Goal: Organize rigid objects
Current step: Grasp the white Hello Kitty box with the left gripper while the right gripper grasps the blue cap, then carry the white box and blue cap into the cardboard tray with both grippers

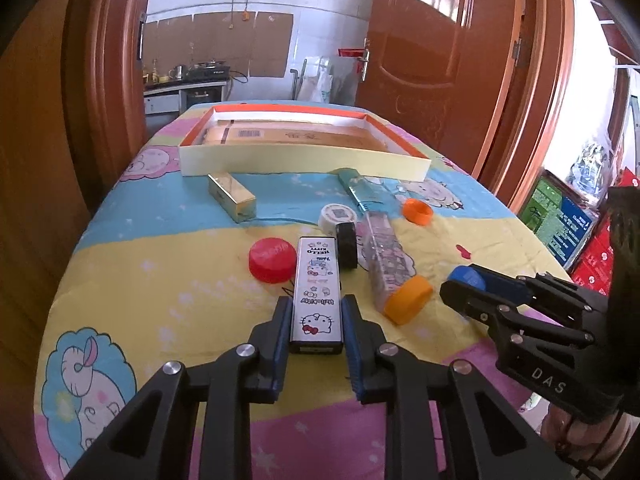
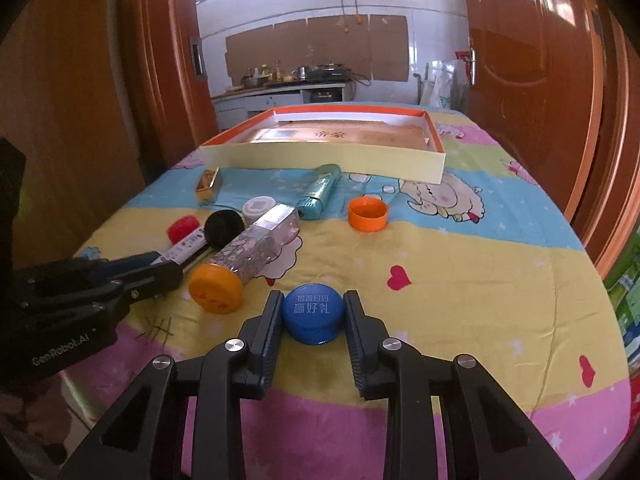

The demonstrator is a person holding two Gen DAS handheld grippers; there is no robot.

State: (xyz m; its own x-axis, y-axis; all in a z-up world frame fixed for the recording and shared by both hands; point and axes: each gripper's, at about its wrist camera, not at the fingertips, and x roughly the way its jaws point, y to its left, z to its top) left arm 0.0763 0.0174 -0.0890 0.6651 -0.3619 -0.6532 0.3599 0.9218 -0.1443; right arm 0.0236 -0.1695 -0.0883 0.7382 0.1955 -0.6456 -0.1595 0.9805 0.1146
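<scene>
Now we grab 2 things at once. Our left gripper (image 1: pixel 317 322) squeezes the Hello Kitty box (image 1: pixel 317 294), and our right gripper (image 2: pixel 313 318) squeezes the blue cap (image 2: pixel 313 313), both on the table w/ other stuff. Next, lift & carry them to the big tray (image 1: pixel 300 160).

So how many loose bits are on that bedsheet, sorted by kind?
Caps and lids: 5: blue, red, orange, white, black
Small boxes: 3: Hello Kitty, gold, teal
Orange-capped tube: 1
Total: 9
</scene>
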